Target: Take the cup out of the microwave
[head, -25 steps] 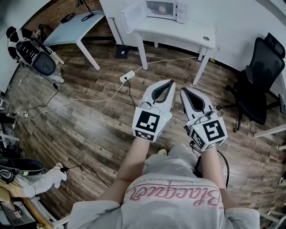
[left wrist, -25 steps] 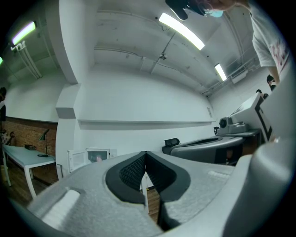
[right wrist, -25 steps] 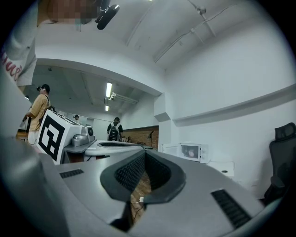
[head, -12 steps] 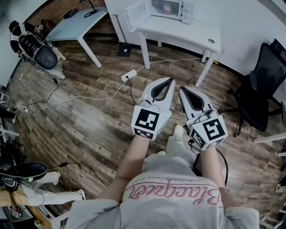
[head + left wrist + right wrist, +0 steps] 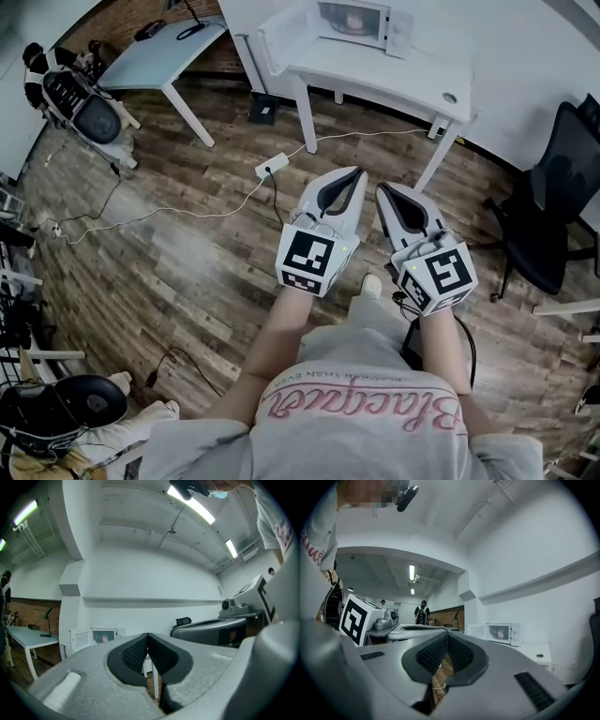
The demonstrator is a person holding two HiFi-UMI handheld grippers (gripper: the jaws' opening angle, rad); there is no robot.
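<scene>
One white desk (image 5: 384, 70) stands against the wall well ahead of me. At its far left corner sits the microwave (image 5: 354, 19), whose door (image 5: 279, 33) is swung open past the desk's left edge. I hold the left gripper (image 5: 361, 172) and the right gripper (image 5: 382, 188) side by side over the wooden floor, well apart from the desk. Both are clenched on nothing, pads meeting, with only floorboards showing behind them. The cup (image 5: 500, 633) is inside the microwave's cavity, a pale, pinkish shape from here. I would judge it stiff and fairly light, probably smooth-walled and so apt to slip between the pads, and likely to chip if knocked against the cavity's frame. If it has a handle I would take that, otherwise I would pinch the wall just below the rim and keep it upright. At this range I cannot make out a handle, the rim, what it is made of, or whether anything is in it. The head view shows it only as a smudge behind the opening. A small round object (image 5: 450, 97) near the desk's right corner is too tiny to identify.
</scene>
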